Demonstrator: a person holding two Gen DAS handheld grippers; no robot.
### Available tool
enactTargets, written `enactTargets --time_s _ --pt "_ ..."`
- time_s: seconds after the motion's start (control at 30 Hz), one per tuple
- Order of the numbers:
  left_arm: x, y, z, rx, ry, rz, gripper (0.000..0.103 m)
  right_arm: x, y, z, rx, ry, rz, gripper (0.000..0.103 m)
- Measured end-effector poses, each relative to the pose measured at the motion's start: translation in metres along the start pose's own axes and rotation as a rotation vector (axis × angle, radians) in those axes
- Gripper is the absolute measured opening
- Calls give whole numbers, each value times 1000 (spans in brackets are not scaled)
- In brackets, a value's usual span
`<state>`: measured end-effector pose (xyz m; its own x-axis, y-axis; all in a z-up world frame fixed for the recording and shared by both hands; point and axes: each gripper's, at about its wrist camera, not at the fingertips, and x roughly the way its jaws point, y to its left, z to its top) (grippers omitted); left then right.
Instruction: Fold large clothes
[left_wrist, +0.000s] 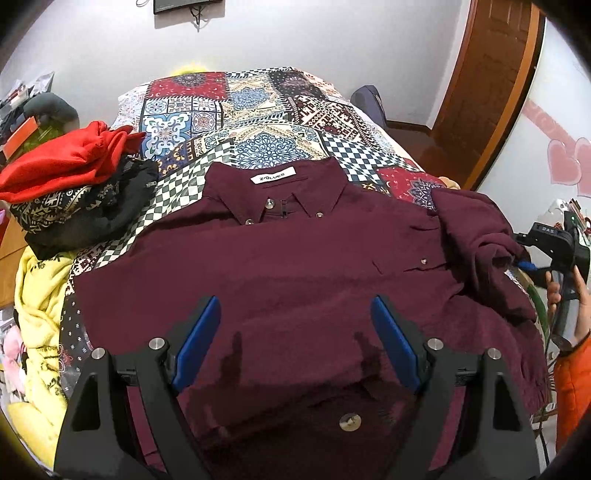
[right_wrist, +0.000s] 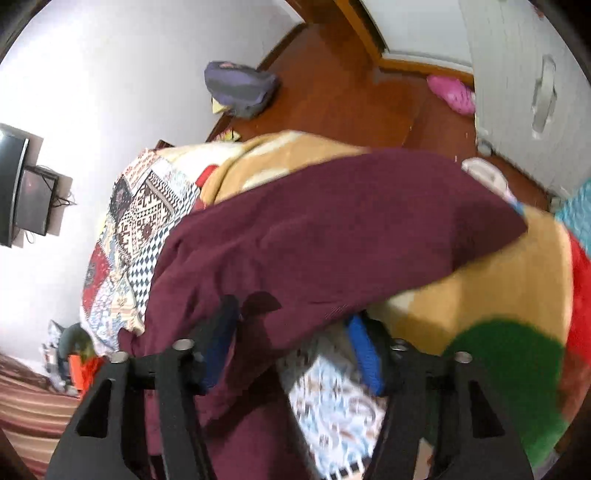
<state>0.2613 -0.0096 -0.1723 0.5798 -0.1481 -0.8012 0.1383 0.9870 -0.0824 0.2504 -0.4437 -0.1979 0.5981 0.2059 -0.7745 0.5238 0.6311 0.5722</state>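
A large maroon button-up shirt (left_wrist: 295, 266) lies front-up on the patchwork bedspread (left_wrist: 255, 110), collar toward the far end. My left gripper (left_wrist: 295, 321) is open and empty, just above the shirt's lower front. My right gripper (left_wrist: 524, 258) is at the shirt's right edge, by the bunched right sleeve (left_wrist: 480, 236). In the right wrist view the right gripper (right_wrist: 291, 332) has its jaws apart, with the maroon sleeve (right_wrist: 332, 229) draped over and in front of the fingers; I cannot tell whether cloth is pinched.
A pile of red, black patterned and yellow clothes (left_wrist: 70, 184) lies on the bed's left side. A tan, green and red blanket (right_wrist: 498, 295) hangs at the bed's right edge. A grey bag (right_wrist: 240, 88) and pink item (right_wrist: 452, 92) lie on the wooden floor.
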Motion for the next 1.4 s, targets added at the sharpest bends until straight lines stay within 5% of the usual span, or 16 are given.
enactTargets --time_s 0.07,0.17,0.5,0.73,0.97,1.27,1.4 --pt "0 0 0 1 0 4 83 -2 12 2 -66 -14 -11 21" --pt "-2 0 0 4 -6 9 83 -7 34 3 -180 -59 -54 14" --pt "-17 14 -1 -14 -47 11 83 -75 144 -11 -476 -218 115 10" --pt "-35 36 -2 -58 -91 21 83 -98 236 -63 -696 -188 309 10" --pt "-58 73 -14 -127 -125 56 83 -65 304 -153 -887 1 429 10" --pt "-75 127 -46 -240 -112 126 83 37 296 -264 -1065 389 299 10" --pt "-75 141 -58 -279 -87 140 83 54 278 -280 -1095 493 252 14"
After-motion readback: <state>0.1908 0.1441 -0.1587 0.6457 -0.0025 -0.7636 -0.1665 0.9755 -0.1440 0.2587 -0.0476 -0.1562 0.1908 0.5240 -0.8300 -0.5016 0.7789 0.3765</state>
